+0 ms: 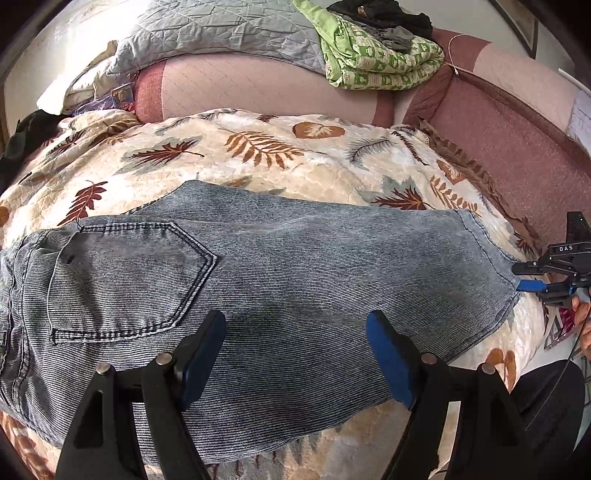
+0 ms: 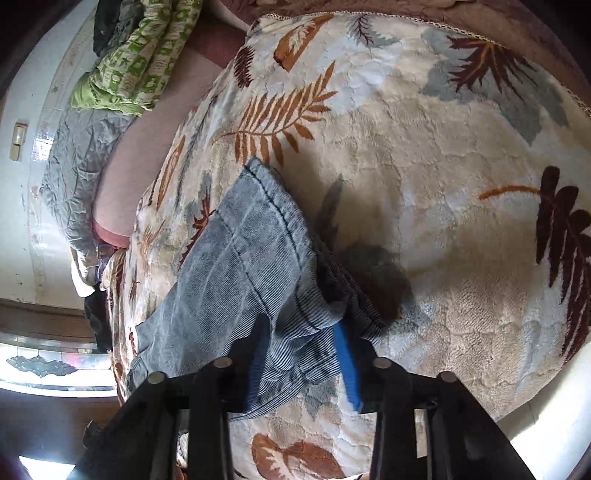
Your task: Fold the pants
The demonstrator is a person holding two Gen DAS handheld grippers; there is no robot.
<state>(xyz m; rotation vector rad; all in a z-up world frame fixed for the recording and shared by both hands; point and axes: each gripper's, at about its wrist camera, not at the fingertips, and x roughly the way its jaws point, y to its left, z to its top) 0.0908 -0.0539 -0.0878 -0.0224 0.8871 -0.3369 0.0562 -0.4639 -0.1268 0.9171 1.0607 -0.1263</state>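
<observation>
Faded blue jeans [image 1: 280, 266] flat on leaf blanket [image 1: 258, 147], left fingers [image 1: 295, 354] spread apart, right fingers [image 2: 303, 354] gripping hem

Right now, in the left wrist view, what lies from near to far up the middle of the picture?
Left gripper → jeans → leaf-print blanket → pink mattress → grey quilt.
</observation>
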